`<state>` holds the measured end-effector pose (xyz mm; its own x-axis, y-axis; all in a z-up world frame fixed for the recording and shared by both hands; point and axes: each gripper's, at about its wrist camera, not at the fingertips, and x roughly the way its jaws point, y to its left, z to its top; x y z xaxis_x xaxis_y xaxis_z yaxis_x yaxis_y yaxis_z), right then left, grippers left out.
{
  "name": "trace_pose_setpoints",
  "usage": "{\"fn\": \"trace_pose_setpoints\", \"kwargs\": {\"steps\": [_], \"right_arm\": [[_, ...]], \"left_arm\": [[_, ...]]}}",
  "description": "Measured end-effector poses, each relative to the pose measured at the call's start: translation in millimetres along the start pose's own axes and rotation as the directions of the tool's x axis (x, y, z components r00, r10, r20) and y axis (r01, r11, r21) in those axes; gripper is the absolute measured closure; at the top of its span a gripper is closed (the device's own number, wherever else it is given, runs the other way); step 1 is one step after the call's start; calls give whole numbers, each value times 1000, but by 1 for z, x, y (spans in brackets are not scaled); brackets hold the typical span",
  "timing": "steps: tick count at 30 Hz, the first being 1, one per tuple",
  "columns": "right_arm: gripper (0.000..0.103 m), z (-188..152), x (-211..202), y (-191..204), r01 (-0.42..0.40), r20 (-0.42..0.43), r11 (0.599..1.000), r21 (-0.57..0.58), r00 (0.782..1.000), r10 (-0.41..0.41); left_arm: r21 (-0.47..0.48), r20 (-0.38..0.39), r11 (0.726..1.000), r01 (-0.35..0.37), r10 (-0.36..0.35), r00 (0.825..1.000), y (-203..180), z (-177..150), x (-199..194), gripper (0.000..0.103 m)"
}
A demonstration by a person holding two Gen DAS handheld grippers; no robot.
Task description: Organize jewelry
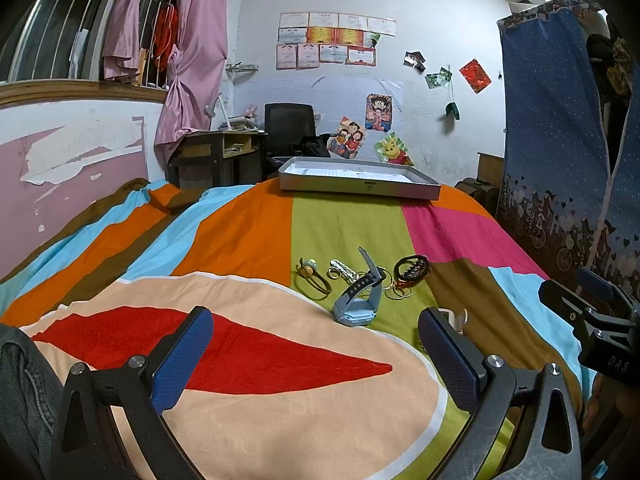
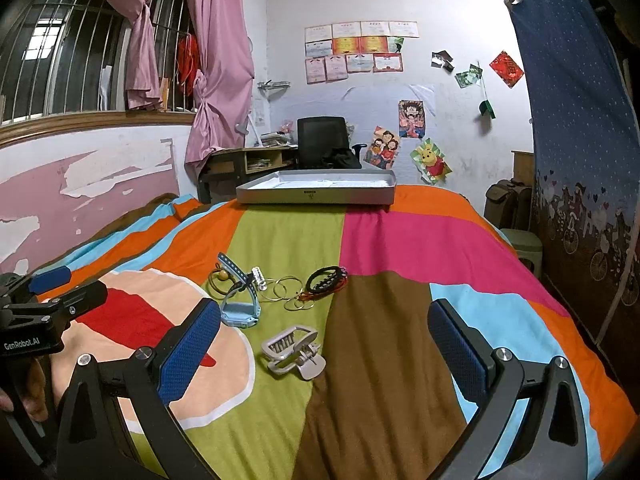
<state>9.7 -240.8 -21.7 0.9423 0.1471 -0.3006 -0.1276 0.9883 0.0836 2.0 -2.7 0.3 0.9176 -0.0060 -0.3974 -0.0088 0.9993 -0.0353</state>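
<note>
Both tools hover low over the bed (image 2: 384, 344), the left tool (image 1: 316, 344) and right tool (image 2: 324, 340) spread wide with nothing held; "GenRobot.AI" reads on the left one. Just ahead lies one grey claw clip (image 2: 292, 350), then one pale blue watch (image 2: 236, 300), gold rings (image 2: 286, 290), black hair ties (image 2: 326, 278). Farther off a grey tray (image 2: 316, 192) sits at the bed's end, before a desk (image 2: 248, 160) and certificates (image 2: 356, 50).

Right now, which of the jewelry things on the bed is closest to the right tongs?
The grey plastic claw hair clip. It lies alone nearest the open right tongs; the light blue watch and thin gold rings sit farther back.
</note>
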Motion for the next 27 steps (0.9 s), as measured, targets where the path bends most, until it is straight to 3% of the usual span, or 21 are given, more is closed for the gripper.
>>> {"fn": "trace_pose_setpoints", "kwargs": {"steps": [27], "right_arm": [[1, 0, 0, -3, 1, 0, 1000, 3, 1000, -1]], "left_arm": [[18, 5, 1000, 9, -9, 1000, -8, -1, -5, 0]]}}
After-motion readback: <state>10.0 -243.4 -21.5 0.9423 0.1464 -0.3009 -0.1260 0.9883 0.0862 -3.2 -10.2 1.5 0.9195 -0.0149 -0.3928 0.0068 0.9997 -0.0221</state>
